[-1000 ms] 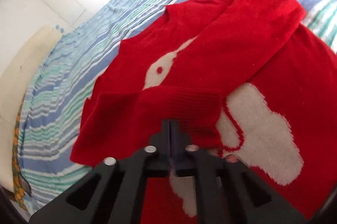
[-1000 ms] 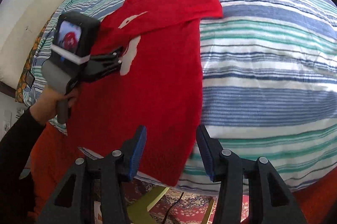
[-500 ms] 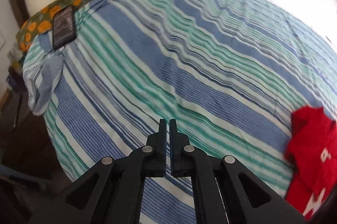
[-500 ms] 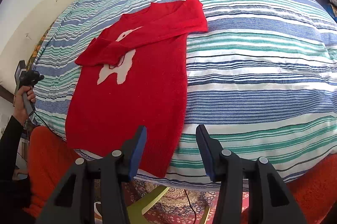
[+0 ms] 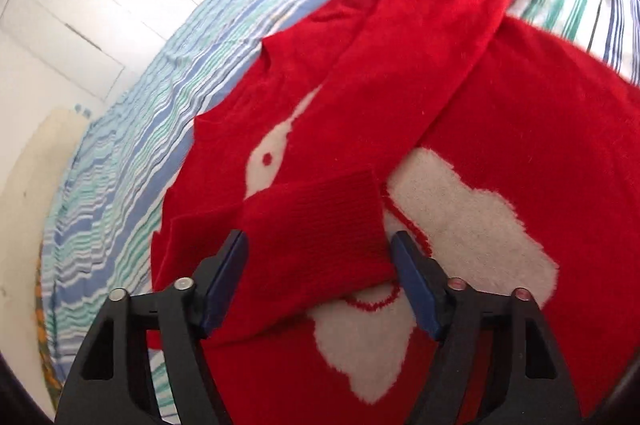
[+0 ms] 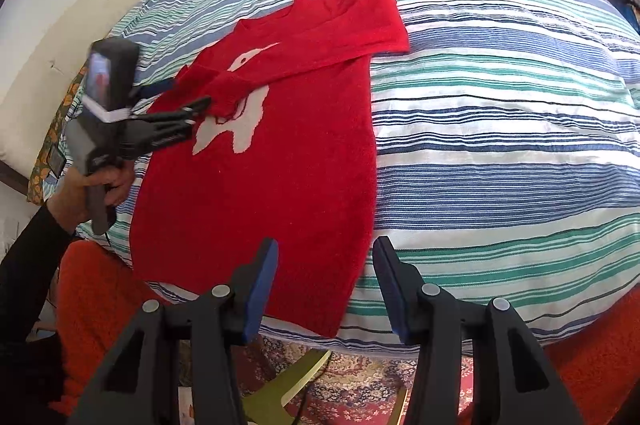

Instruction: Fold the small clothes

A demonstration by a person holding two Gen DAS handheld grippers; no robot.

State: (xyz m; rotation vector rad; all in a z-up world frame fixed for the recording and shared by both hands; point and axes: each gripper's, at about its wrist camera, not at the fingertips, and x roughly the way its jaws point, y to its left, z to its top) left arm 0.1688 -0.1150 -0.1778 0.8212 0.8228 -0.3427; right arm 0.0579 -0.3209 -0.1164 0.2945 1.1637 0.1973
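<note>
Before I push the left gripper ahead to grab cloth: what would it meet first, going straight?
Likely the sleeve cuff of the red sweater; it lies between the open left gripper fingers, though depth is unclear.

My bed (image 6: pixel 500 129), striped blue, green and white cover: one red sweater (image 6: pixel 280 177) lying flat, hem at the near edge beside my side, one sleeve folded across its chest.

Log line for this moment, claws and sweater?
left claw: open, straddling sleeve cuff | right claw: open, over hem | red sweater: sleeve folded across

bright daylight, blown-out white wall (image 5: pixel 72 9), strong fisheye bending, dark vignetted corners.
</note>
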